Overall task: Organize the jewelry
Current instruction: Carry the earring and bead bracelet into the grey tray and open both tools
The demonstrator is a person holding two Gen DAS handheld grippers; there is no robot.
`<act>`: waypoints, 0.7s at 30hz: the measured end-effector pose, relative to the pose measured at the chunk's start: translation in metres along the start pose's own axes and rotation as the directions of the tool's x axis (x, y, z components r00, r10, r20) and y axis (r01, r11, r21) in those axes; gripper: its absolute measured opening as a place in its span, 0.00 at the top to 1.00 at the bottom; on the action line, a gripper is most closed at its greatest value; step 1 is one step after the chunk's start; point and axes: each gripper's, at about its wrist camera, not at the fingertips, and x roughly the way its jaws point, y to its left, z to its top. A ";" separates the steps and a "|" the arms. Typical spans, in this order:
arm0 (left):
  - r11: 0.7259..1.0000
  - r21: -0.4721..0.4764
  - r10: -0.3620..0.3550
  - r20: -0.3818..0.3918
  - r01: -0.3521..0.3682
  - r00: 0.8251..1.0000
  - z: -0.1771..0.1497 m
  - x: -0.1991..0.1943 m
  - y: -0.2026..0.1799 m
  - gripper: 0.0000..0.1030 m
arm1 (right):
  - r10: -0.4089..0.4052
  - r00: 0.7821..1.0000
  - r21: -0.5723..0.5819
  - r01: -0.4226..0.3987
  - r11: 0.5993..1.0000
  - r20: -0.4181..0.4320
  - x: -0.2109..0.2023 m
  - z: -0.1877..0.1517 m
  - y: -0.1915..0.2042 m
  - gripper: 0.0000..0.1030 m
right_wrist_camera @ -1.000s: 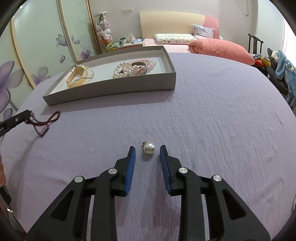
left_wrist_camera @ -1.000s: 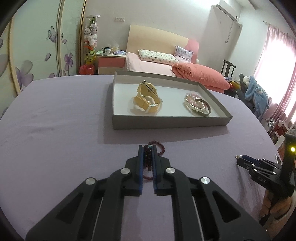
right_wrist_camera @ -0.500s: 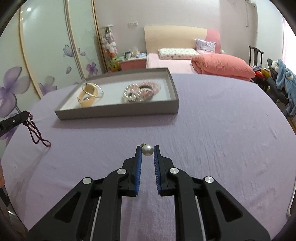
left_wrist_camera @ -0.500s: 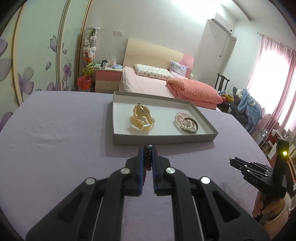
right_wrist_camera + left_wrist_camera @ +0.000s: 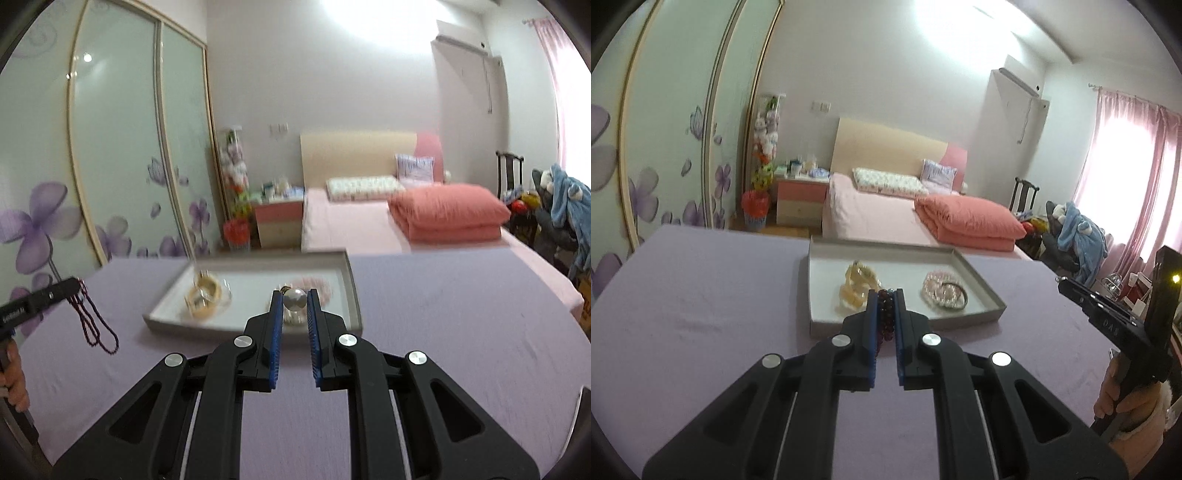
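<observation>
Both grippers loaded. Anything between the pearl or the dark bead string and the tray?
Nothing visible. Only bare purple cloth lies before the tray. The pearl and bead string must clear its low wall; free floor shows between the yellow bracelet and pearl bracelets.

**Setting: home bedroom**

Bed (image 5: 871, 218) with pale headboard (image 5: 886, 147), pillows, folded coral quilt (image 5: 967, 221); pink bedside cabinet (image 5: 799, 199); sliding wardrobe doors (image 5: 110, 147) with purple flower prints; pink curtains (image 5: 1130, 177); wall air conditioner (image 5: 1019, 81); soft toys.
</observation>
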 end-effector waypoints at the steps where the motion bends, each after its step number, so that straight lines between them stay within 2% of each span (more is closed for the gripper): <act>1: 1.000 0.002 -0.002 0.005 0.002 1.000 0.001 0.000 -0.001 0.91 | 0.002 1.000 0.000 -0.002 1.000 0.009 0.000 0.003 0.000 0.86; 11: 0.999 0.027 -0.040 0.051 0.039 0.998 0.018 0.021 -0.017 0.91 | 0.030 0.998 -0.021 -0.029 0.999 0.053 0.023 0.020 0.005 0.86; 16: 0.998 0.043 -0.053 0.090 0.050 0.995 0.033 0.043 -0.024 0.91 | 0.046 0.996 -0.008 -0.045 0.999 0.075 0.040 0.031 0.002 0.86; 21: 0.998 0.043 -0.047 0.086 0.044 0.995 0.045 0.075 -0.023 0.91 | 0.055 0.996 -0.008 -0.054 0.998 0.073 0.064 0.036 0.002 0.86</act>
